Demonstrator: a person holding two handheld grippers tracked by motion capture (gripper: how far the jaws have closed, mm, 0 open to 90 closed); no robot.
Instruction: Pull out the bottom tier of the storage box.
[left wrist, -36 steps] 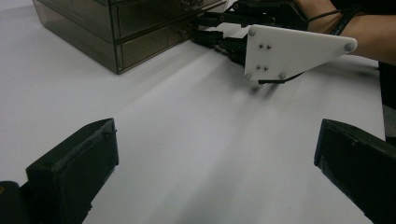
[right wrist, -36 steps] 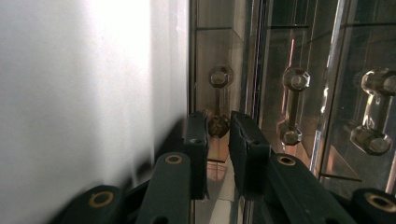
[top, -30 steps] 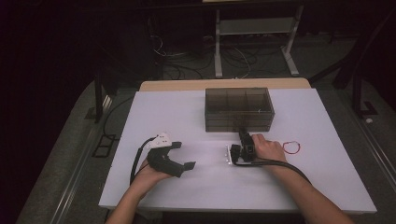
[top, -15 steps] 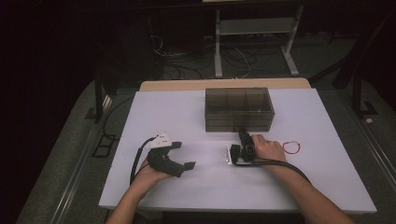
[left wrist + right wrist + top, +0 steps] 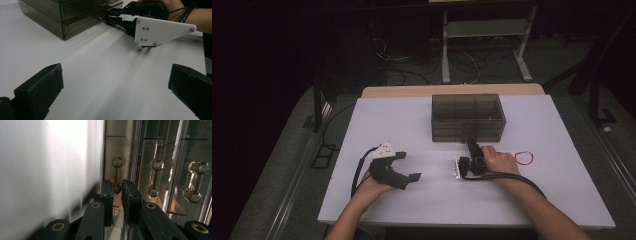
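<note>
Here the right tongs [image 5: 117, 192] clamp a drawer handle [image 5: 117, 173] at the box's [image 5: 466, 116] front edge, while the left tongs [image 5: 112, 95] gape over bare table [image 5: 412, 125].

The high view looks down and forward over the white table [image 5: 422, 125]. The left gripper view looks level past its fingers [image 5: 40, 92] toward the drawer box [image 5: 67, 17]. The right gripper view sits close, its fingertips [image 5: 107, 192] at the same drawer box [image 5: 150, 157].

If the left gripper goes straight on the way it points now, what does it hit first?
Probably the right gripper, whose white plate lies ahead across bare table. The drawer box sits off to the left of that line. The left gripper stands open; depth is hard to judge.
</note>
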